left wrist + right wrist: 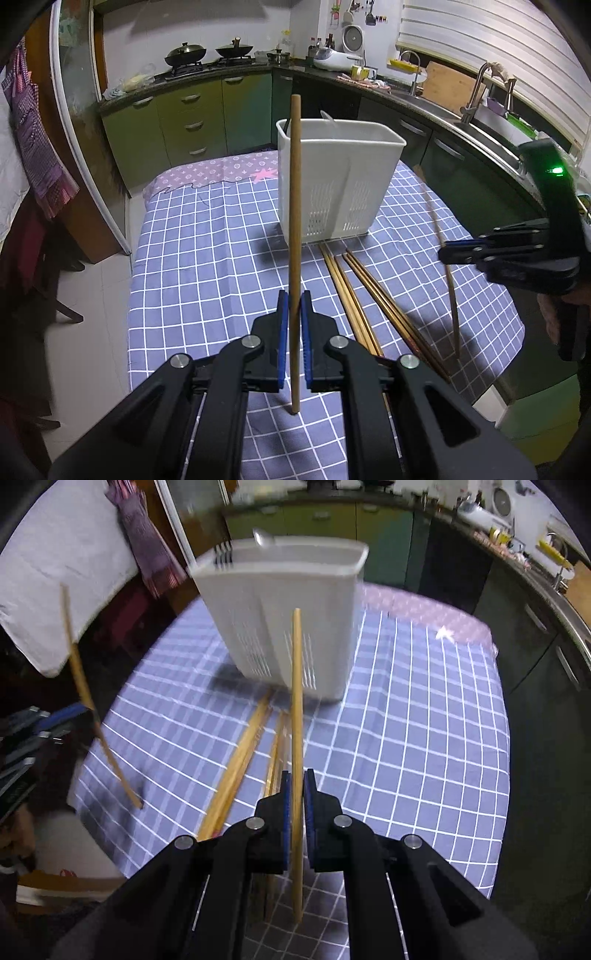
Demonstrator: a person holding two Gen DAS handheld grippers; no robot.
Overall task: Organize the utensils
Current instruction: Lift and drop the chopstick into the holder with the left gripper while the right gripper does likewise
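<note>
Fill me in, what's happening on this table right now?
Chopsticks are being sorted into the white perforated plastic utensil holder on the blue checked tablecloth. The left gripper is shut on one light wooden chopstick, held upright. The right gripper is shut on another wooden chopstick. Several loose chopsticks lie on the cloth before the holder.

Left gripper [294, 308], blue pads closed on a wooden chopstick [295, 229] held upright above the blue checked tablecloth [207, 266]. Beyond it stood a white perforated utensil caddy [340, 177], a spoon handle [328, 117] showing above its rim. Loose chopsticks [369, 295] lay on the cloth just in front of the caddy. At right, the right gripper [448, 253] gripped another chopstick [445, 266]. Lidded woks [207, 51] sat on the stove behind.
</note>
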